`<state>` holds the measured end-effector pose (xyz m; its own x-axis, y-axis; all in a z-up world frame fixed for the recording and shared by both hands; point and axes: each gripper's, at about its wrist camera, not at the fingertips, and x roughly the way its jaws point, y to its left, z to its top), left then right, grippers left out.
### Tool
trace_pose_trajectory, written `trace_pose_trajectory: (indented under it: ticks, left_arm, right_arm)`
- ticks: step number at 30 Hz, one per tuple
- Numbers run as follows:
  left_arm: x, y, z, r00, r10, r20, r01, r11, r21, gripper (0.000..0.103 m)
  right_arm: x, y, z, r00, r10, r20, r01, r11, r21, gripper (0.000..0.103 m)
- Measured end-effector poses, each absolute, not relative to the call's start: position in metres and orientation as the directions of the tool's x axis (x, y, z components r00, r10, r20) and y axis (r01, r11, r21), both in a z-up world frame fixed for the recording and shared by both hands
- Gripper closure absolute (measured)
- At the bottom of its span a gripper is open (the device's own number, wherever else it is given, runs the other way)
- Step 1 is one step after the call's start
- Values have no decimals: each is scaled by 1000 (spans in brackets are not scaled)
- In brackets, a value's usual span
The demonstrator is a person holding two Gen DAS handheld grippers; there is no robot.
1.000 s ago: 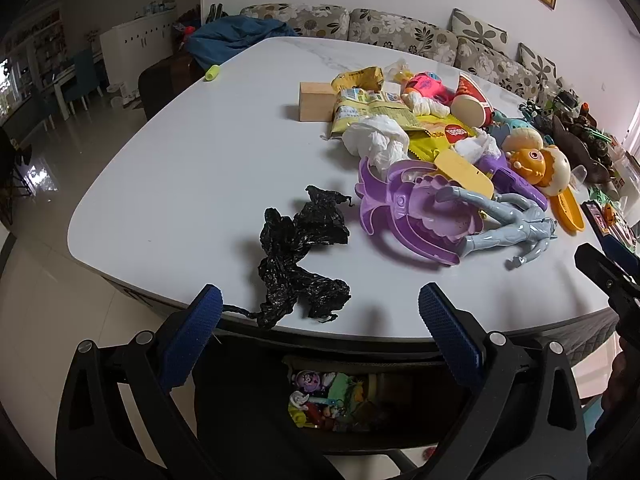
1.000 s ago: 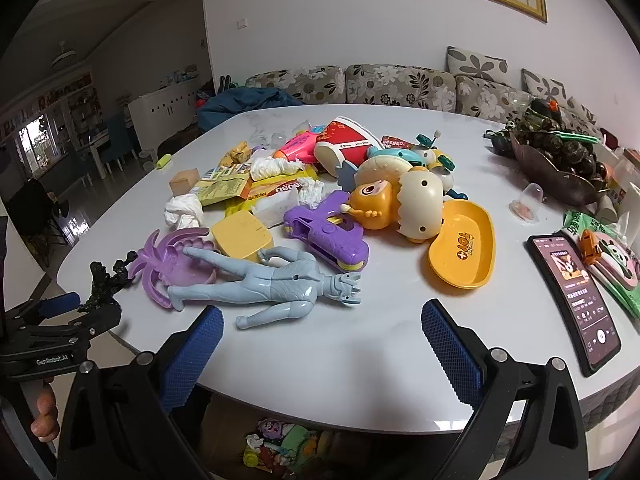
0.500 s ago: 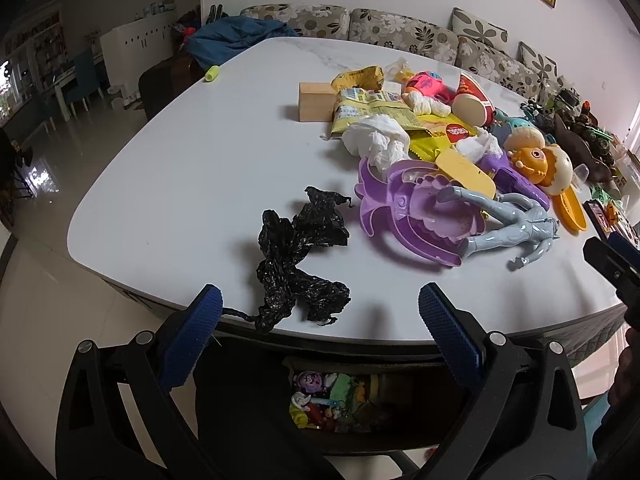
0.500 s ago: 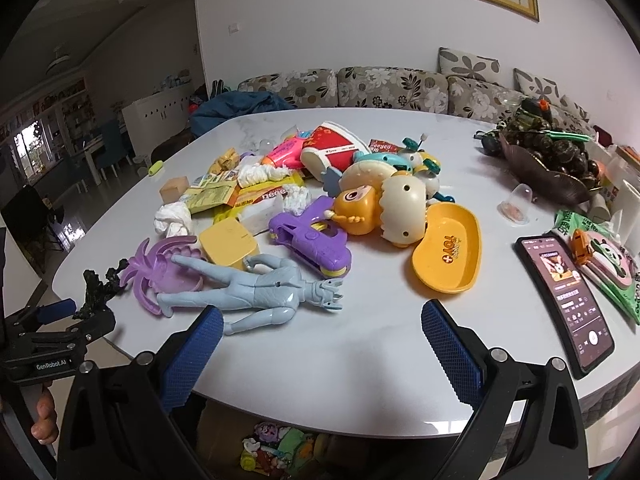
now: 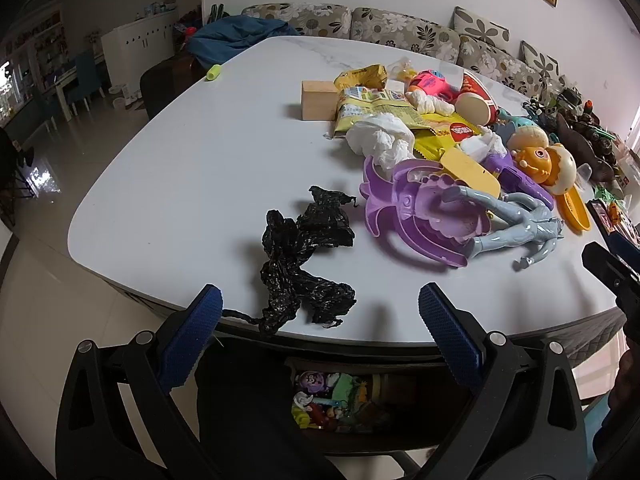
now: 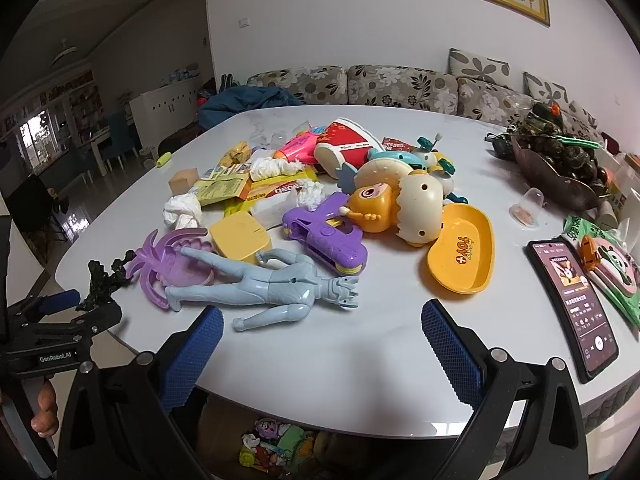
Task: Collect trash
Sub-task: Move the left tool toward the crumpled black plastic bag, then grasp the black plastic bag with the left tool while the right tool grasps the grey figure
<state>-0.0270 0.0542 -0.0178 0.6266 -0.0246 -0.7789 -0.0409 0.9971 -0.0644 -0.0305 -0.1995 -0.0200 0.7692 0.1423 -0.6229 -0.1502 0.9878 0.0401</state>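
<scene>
A crumpled black plastic bag (image 5: pixel 306 260) lies at the near edge of the white table (image 5: pixel 192 168), just ahead of my open, empty left gripper (image 5: pixel 318 320). Crumpled white tissues (image 5: pixel 382 138) and yellow snack wrappers (image 5: pixel 372 106) lie beyond it among toys. In the right wrist view the tissues (image 6: pixel 182 210), the wrappers (image 6: pixel 224 188) and the black bag (image 6: pixel 102 280) sit at the left. My right gripper (image 6: pixel 320 336) is open and empty at the table's front edge, near a grey figure (image 6: pixel 272 286).
Toys crowd the table: purple palm tray (image 5: pixel 416 212), purple gun (image 6: pixel 324 236), orange chick (image 6: pixel 396 206), yellow dish (image 6: pixel 460 252). A phone (image 6: pixel 572 300) and wipes pack (image 6: pixel 608 264) lie right. A wooden block (image 5: pixel 318 100) stands far back. A toy bin (image 5: pixel 332 400) sits below the table.
The right gripper has risen and tilted a little, so the table sits lower in its view. The left gripper has barely moved. Nothing was grasped.
</scene>
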Motion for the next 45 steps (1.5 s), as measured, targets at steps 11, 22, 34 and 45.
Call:
trace_pose_trajectory:
  ticks: [11,22,34,45]
  left_arm:
    - [-26,57,-18,628,-18,-778,-48,997,-62,7]
    - [-43,73,-14,642,4,-766,-81,995,-63,7]
    - [-51,59,-19,688,-58,-724,16,998,-65,7]
    - [11,39,-25,680,-61,-730,85,996,-3,97]
  right_arm:
    - [-22,-187,-19,740,234,-631,-286,958,20,5]
    - [25,-137,-35,552,368,-749,-683,715,-152,5]
    - [78,-173,-48,430,365,-826,-647,763,1,33]
    - [11,-219,2,527,579,-622,-560,787,258,33]
